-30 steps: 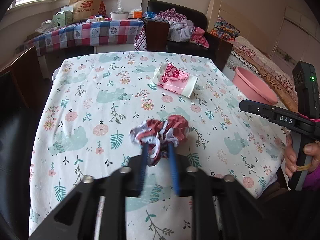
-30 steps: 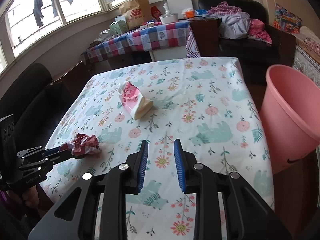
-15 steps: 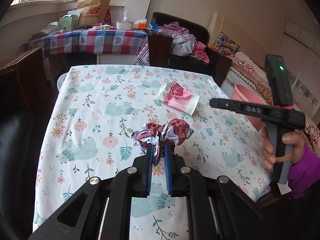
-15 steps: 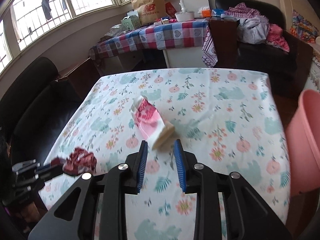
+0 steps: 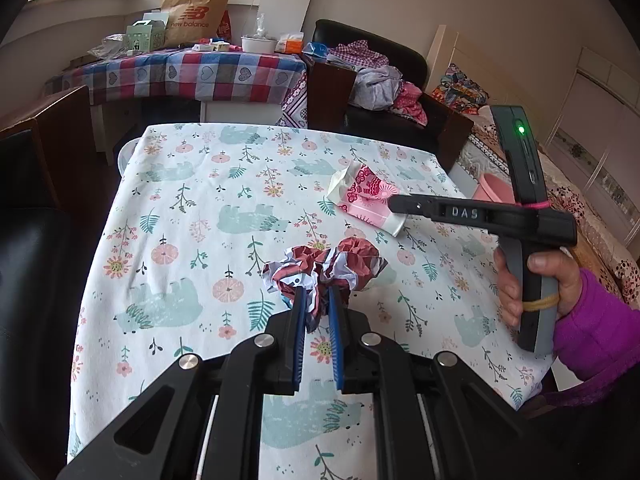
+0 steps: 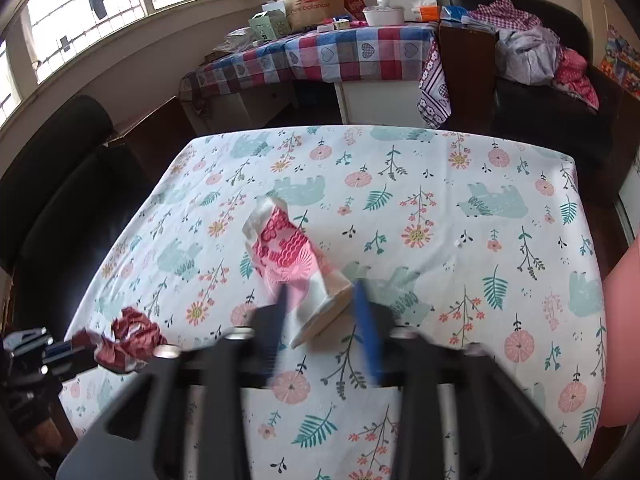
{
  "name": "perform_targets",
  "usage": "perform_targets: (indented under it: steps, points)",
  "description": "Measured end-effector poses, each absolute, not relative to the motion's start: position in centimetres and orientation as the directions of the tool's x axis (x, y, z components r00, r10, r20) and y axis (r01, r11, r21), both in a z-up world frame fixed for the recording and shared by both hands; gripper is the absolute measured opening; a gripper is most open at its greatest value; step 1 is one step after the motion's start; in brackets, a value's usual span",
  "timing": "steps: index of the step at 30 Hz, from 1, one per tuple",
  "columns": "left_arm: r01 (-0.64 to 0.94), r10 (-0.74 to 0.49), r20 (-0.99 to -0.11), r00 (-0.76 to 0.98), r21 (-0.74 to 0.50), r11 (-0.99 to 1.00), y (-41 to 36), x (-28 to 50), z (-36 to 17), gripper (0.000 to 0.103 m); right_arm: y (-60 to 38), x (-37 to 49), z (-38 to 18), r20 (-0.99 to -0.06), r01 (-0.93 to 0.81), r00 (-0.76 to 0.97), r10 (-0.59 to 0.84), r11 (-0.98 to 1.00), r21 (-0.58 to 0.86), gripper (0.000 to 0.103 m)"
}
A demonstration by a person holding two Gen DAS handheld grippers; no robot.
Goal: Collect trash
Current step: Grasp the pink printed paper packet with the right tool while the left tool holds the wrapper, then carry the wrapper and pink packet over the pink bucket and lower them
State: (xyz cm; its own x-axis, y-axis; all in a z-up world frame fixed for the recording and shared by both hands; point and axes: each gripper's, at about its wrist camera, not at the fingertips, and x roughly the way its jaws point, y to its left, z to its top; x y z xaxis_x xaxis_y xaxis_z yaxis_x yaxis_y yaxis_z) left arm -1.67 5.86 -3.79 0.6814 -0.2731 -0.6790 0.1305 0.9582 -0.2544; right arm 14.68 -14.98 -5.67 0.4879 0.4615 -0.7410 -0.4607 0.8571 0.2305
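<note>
A crumpled red and white wrapper [image 5: 320, 264] sits just over the flowered tablecloth [image 5: 192, 208], and my left gripper [image 5: 318, 292] is shut on its near part. The right wrist view shows that same wrapper [image 6: 132, 336] at the lower left, in the left gripper [image 6: 56, 350]. A flattened pink and white carton [image 6: 292, 260] lies at the table's middle. My right gripper [image 6: 320, 300] straddles the carton's near end, blurred, and its jaws are closing. From the left wrist view the right gripper [image 5: 394, 205] reaches in from the right over the carton [image 5: 366, 200], held by a hand in a purple sleeve.
A pink bin [image 6: 620, 340] stands off the table's right edge, also seen as the pink bin [image 5: 490, 188]. Black chairs [image 6: 60, 200] line the left side. Behind the table stand a checked side table [image 5: 192, 76] with a paper bag and a dark armchair [image 5: 380, 92] piled with clothes.
The right gripper has moved in over the table to the pink carton and now straddles its near end. The left jaws have pinched shut on the wrapper.
</note>
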Motion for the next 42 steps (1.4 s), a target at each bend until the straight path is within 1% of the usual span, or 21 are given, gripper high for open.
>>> perform_targets:
  steps: [1, 3, 6, 15, 26, 34, 42]
  points:
    - [0.130, -0.272, -0.680, 0.681, -0.253, 0.959, 5.8, -1.6, -3.8, 0.010, -15.0, 14.5, -5.7, -0.740, -0.464, 0.487, 0.464, 0.855, 0.230, 0.017]
    - [0.131, -0.270, -0.682, 0.680, -0.249, 0.960, 5.5, -1.5, -3.7, 0.010, -15.2, 13.9, -5.6, -0.731, -0.468, 0.488, 0.477, 0.850, 0.242, 0.012]
    - [0.131, -0.267, -0.680, 0.683, -0.245, 0.961, 5.3, -1.4, -3.5, 0.010, -15.8, 12.8, -5.2, -0.720, -0.466, 0.495, 0.486, 0.848, 0.252, 0.011]
    - [0.146, -0.271, -0.655, 0.706, -0.239, 0.960, 3.4, -0.7, -2.1, 0.010, -19.4, 9.7, -3.7, -0.671, -0.403, 0.540, 0.508, 0.856, 0.324, 0.011]
    - [0.201, -0.297, -0.610, 0.735, -0.223, 0.954, 0.0, 0.6, 0.1, 0.010, -23.1, 7.2, -1.9, -0.609, -0.363, 0.624, 0.489, 0.872, 0.327, 0.010]
    - [0.225, -0.309, -0.605, 0.734, -0.213, 0.951, -1.8, 1.3, 0.9, 0.010, -26.6, 6.6, -0.4, -0.554, -0.302, 0.700, 0.451, 0.890, 0.342, 0.010]
    - [0.287, -0.357, -0.577, 0.734, -0.212, 0.934, -5.4, 3.2, 2.3, 0.010, -31.0, 6.1, 0.5, -0.517, -0.211, 0.768, 0.379, 0.911, 0.355, 0.010]
